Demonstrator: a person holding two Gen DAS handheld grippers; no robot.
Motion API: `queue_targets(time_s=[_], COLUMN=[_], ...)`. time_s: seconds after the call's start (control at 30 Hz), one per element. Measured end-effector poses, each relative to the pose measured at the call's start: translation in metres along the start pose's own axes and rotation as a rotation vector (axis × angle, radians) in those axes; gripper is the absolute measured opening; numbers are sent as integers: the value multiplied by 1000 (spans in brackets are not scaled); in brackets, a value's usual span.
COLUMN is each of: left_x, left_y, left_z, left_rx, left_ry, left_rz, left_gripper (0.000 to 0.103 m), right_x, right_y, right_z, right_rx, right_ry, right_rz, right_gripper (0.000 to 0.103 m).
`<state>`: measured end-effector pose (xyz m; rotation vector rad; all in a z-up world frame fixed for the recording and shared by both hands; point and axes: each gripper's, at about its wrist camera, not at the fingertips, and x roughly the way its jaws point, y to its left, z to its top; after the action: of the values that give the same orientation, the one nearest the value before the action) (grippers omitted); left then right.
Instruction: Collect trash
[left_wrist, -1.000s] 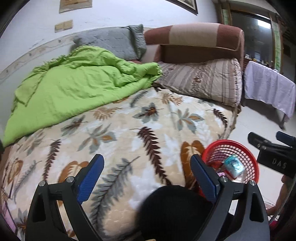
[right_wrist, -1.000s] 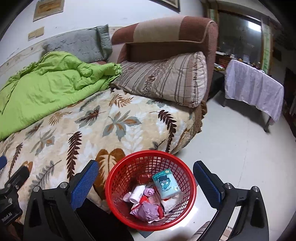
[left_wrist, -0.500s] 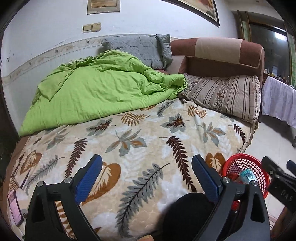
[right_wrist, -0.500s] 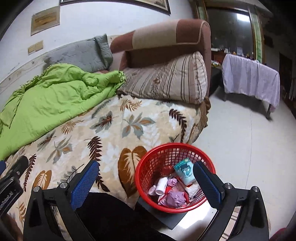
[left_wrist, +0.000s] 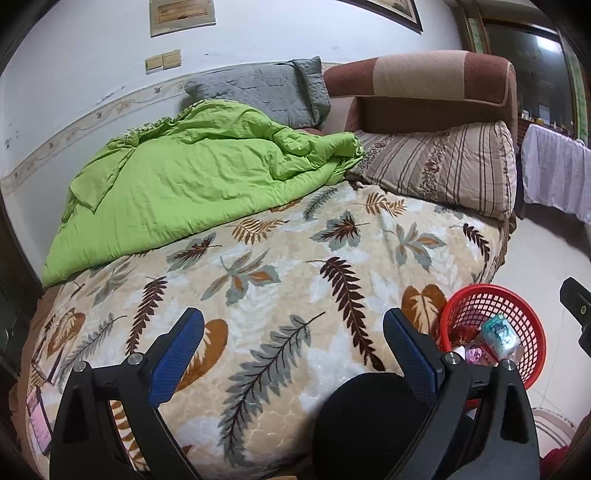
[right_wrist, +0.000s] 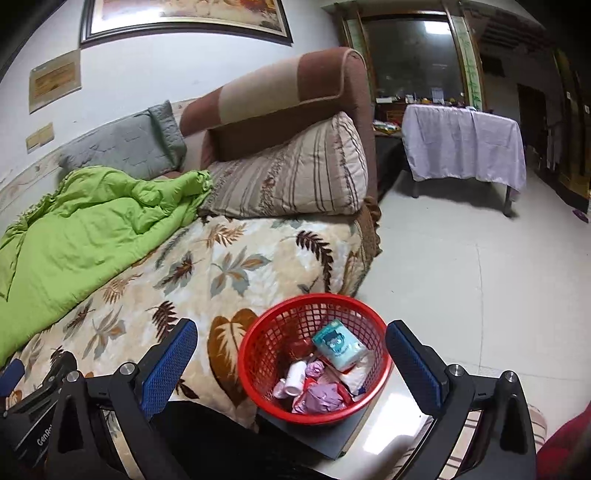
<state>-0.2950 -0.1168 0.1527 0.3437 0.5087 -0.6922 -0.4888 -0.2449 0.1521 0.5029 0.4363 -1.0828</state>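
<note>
Left wrist view looked across the bed, and the left gripper (left_wrist: 293, 336) hung above the leaf-print blanket (left_wrist: 280, 266), level and pointed toward the headboard, its blue-padded fingers (left_wrist: 177, 354) spread wide with nothing between them. Left of the red basket (left_wrist: 532, 354), a green quilt (left_wrist: 192, 184) lay bunched against the wall, with a grey pillow (left_wrist: 258, 92) behind it and a striped pillow (left_wrist: 443, 166) nearer the basket's side. The basket itself sat low at the bed's edge, just right of the left gripper's right finger.

From the right wrist view, the right gripper (right_wrist: 291, 350) was tipped downward over the red basket (right_wrist: 258, 354), jaws also wide and empty, the basket framed between its fingers. Inside the basket lay the trash: a white bottle (right_wrist: 295, 376), crumpled purple wrappers (right_wrist: 321, 398) and a teal tissue pack (right_wrist: 336, 343). Beyond the basket, across the pale floor (right_wrist: 480, 295), stood a table draped in white cloth (right_wrist: 461, 147).
</note>
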Motion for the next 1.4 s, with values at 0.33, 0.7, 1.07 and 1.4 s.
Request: queue_targets(time_s=[0.33,0.7,1.07,1.4], left_x=[1,1,3,8], left_y=[-10,-15,-16,-16], left_z=[-1,-2,-5,-5], left_rx=[24,34,27,27], left_ry=[6,13,27,38], left_rz=[-9,-12,-7,-11], left_gripper=[97,97,97,97], right_x=[2,12,21,30], right_y=[-13,-18,-17,-17], right_z=[-4,-7,-11,-12], right_rx=[32,39,25,26], right_ry=[25,73,115,142], right_rz=[-22,-36,-39,-42], right_gripper=[103,103,103,103])
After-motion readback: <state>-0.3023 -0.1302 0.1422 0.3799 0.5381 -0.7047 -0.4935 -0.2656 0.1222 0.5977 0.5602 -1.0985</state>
